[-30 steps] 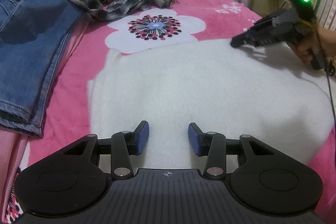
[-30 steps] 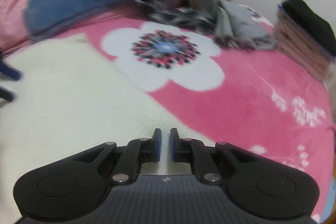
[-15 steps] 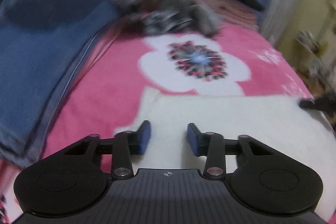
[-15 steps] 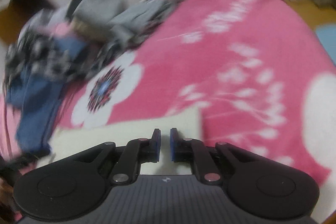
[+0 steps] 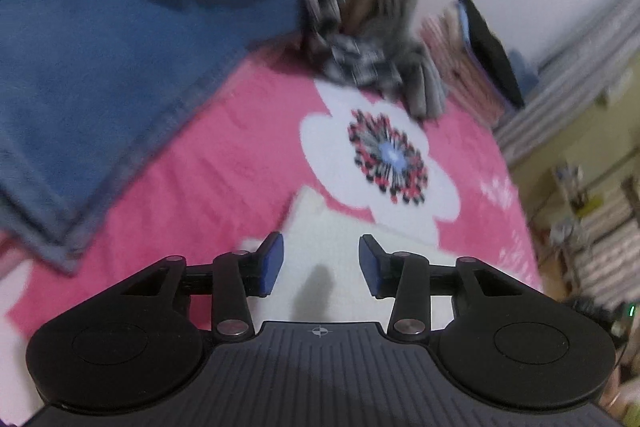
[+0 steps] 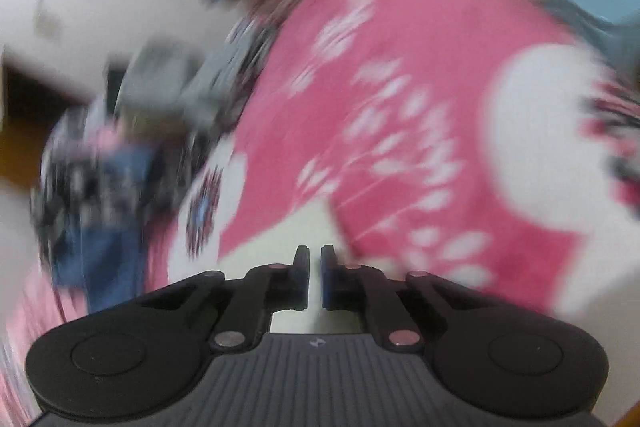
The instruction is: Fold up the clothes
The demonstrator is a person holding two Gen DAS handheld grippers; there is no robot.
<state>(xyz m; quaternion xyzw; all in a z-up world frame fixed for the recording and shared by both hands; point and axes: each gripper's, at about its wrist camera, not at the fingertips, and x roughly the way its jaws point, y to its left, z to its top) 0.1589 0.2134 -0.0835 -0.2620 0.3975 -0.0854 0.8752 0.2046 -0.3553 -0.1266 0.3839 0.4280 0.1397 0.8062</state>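
A white fleecy garment (image 5: 340, 231) lies flat on the pink flowered blanket (image 5: 224, 187). In the left wrist view my left gripper (image 5: 320, 253) is open, its blue pads either side of the garment's far corner, with nothing between them. The right wrist view is heavily motion-blurred. My right gripper (image 6: 315, 255) has its fingers shut to a thin slit over another corner of the white garment (image 6: 298, 227). I see no cloth pinched between them.
Blue jeans (image 5: 120, 67) spread over the left of the bed. Behind them is a heap of checked, tan and grey clothes (image 5: 368, 27). A folded stack (image 5: 472, 59) sits by the wall. The bed edge, a curtain and shelves are on the right.
Both cameras have swung. My left gripper moved from mid-garment to its far left corner, still open. The right gripper swept to the right-hand corner, tilted, still shut.
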